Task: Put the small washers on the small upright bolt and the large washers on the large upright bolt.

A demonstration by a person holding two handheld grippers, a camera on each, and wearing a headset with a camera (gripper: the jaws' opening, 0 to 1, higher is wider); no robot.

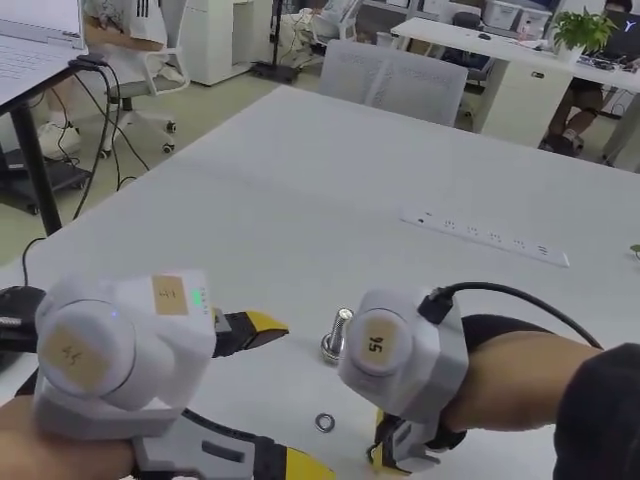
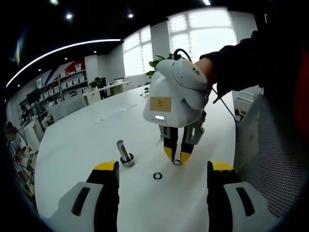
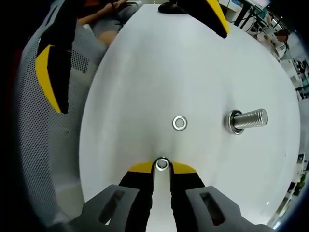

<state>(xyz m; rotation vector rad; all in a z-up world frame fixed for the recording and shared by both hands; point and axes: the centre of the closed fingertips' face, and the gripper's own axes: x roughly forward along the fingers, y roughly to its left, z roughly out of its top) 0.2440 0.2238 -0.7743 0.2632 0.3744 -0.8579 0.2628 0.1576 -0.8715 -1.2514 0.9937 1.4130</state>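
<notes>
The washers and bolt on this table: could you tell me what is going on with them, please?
A person works two handheld grippers over a white table. The right gripper is shut on a small washer. A second washer lies loose on the table, not far from the upright bolt. The left gripper is open, holding nothing.

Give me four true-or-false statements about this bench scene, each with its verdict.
1. The right hand-held gripper pinches a washer at its jaw tips. True.
2. The bolt lies on its side. False: it stands upright on the table.
3. The left hand-held gripper is shut on a washer. False: its jaws stand wide open, holding nothing.
4. A loose washer lies flat on the table near the bolt. True.
</notes>
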